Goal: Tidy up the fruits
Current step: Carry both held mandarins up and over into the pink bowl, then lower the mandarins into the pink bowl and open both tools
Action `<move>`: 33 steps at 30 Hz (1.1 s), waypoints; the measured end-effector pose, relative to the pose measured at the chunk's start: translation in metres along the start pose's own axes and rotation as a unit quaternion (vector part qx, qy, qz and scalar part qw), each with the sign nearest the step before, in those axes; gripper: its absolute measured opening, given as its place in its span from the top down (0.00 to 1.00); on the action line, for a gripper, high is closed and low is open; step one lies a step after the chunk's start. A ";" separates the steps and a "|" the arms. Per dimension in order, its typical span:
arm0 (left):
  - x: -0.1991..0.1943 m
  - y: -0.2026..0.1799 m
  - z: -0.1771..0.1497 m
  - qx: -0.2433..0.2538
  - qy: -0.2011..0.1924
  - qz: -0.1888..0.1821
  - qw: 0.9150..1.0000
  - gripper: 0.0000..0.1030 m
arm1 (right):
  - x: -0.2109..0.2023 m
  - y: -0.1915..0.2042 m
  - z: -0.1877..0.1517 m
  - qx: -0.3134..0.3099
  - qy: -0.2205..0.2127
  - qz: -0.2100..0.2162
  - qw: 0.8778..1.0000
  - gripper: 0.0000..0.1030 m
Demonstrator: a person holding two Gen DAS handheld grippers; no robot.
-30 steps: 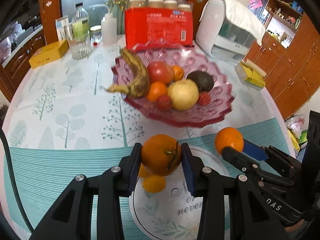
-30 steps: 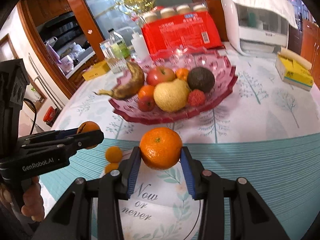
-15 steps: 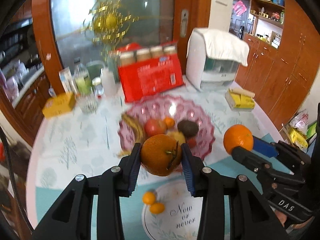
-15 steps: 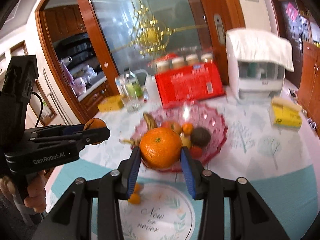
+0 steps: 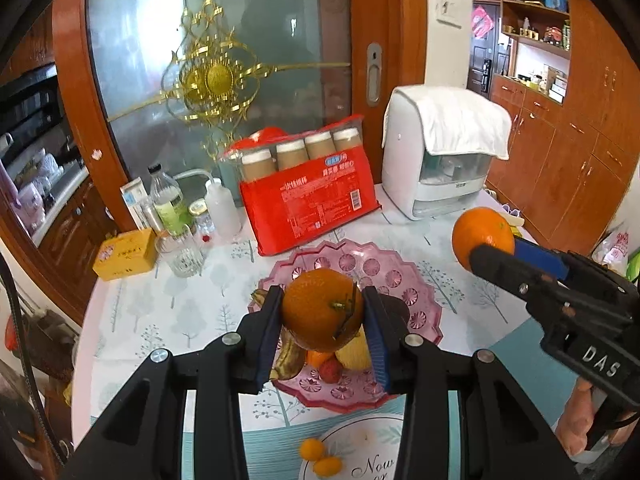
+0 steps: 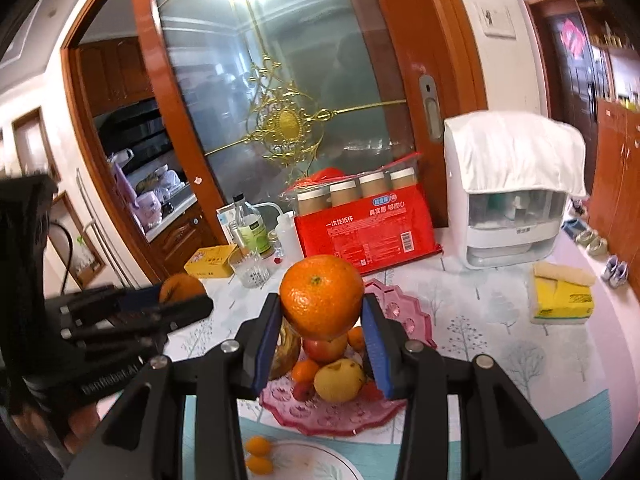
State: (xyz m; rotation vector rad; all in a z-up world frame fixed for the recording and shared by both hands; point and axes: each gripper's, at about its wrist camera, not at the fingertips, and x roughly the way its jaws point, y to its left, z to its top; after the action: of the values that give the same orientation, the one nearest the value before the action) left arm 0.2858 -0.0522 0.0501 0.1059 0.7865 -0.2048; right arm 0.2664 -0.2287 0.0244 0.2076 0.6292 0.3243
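round table (image 5: 132, 320) under a white cloth printed with pale trees, a teal placemat along its near edge. behind it a frosted glass door with gold ornament (image 5: 212, 76) in an orange-brown wooden frame; wooden cabinets far right.

left gripper (image 5: 322, 320): blue pads pressed on both sides of a dull orange with stem and twig (image 5: 320, 308), held in the air above the pink glass fruit bowl (image 5: 384, 268). right gripper (image 6: 320, 320): clamped the same way on a brighter orange with a green stem scar (image 6: 322, 296), also raised over the bowl. seen from the left wrist camera, the right gripper sits at the right, its orange high and well clear of the table.

bowl contents, partly hidden behind the held fruit: browned banana (image 6: 286, 354) on the left, red apple (image 6: 326, 350), small tangerine (image 6: 306, 370), yellow pear-like fruit (image 6: 340, 378) at the near side, a small red berry-like fruit (image 5: 331, 370).

nearer than the bowl, a white plate with leaf print and script lettering (image 5: 364, 460); two kumquats (image 5: 320, 456) at its left edge.

far side of table: red pack of paper cups (image 5: 312, 204), white countertop appliance draped with a white towel (image 5: 440, 160), bottle with green label (image 5: 168, 200), cut-glass tumbler (image 5: 184, 256), yellow box (image 5: 126, 254). yellow sponge pack (image 6: 560, 296) on the right.

a person's hand (image 5: 576, 424) shows under the right gripper's handle.
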 end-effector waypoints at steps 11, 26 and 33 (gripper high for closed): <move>0.091 0.016 -0.020 -0.030 0.075 -0.020 0.997 0.63 | 0.067 -0.016 -0.017 0.036 0.063 -0.004 0.997 0.60; 0.163 0.025 -0.037 -0.031 0.127 -0.032 0.991 0.63 | 0.138 -0.034 -0.044 0.051 0.134 -0.025 0.989 0.60; 0.166 0.025 -0.038 -0.029 0.126 -0.028 0.991 0.61 | 0.143 -0.034 -0.046 0.046 0.144 -0.025 0.988 0.58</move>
State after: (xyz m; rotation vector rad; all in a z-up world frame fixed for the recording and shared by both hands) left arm 0.3789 -0.0454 -0.0941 0.0563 1.0474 -0.2240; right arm 0.3552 -0.2049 -0.0994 0.2363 0.9341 0.2793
